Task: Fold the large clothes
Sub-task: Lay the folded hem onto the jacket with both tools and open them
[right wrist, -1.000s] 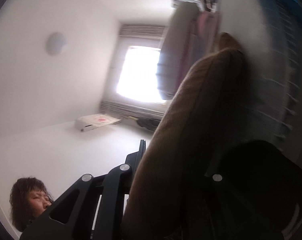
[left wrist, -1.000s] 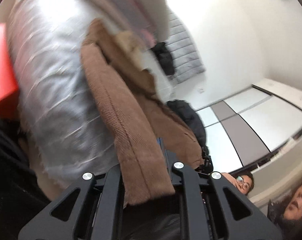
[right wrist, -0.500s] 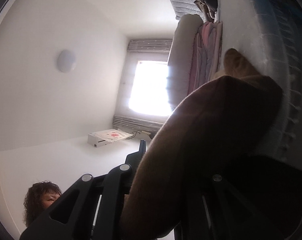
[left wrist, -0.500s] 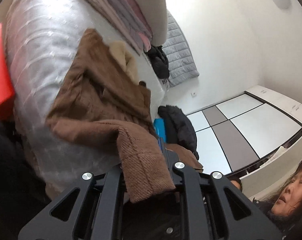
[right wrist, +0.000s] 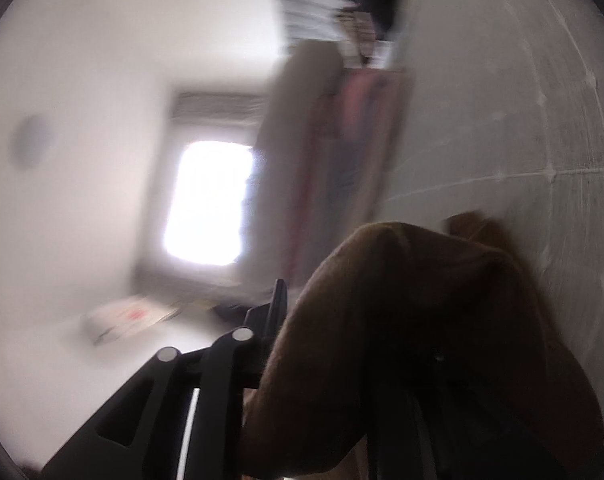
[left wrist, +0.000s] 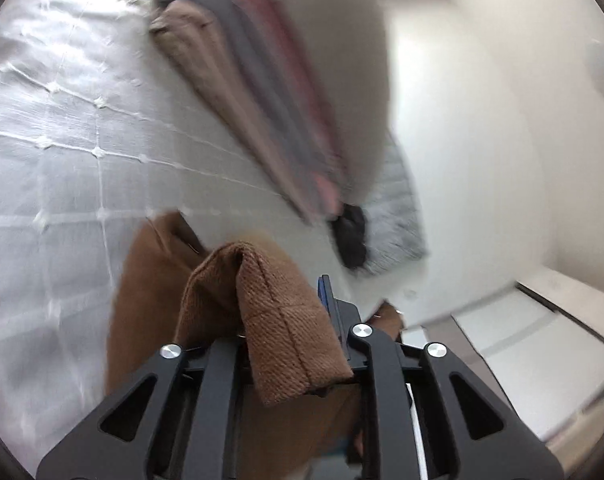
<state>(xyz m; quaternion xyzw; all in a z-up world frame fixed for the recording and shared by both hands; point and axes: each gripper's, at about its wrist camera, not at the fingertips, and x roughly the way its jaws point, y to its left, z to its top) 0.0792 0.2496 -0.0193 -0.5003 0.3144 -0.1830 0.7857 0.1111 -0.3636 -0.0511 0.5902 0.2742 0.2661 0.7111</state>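
A brown knitted coat [left wrist: 277, 320] is bunched between the fingers of my left gripper [left wrist: 289, 344], which is shut on its edge; the rest of it hangs down against the white quilted bedspread [left wrist: 61, 140]. In the right wrist view the same coat [right wrist: 402, 320] drapes over my right gripper [right wrist: 322, 360], which is shut on it and mostly hidden by the fabric. Both views are blurred by motion.
A stack of folded pink, grey and tan bedding [left wrist: 285, 92] lies on the bed beside a beige headboard [left wrist: 342, 40]. A dark garment [left wrist: 352, 236] and a grey quilted blanket [left wrist: 398, 216] lie beyond. A bright window [right wrist: 209, 204] and white walls fill the right wrist view.
Both grippers have swung forward over the bed with the coat; it is now bunched close to the fingers instead of stretched out. The people seen earlier are out of view.
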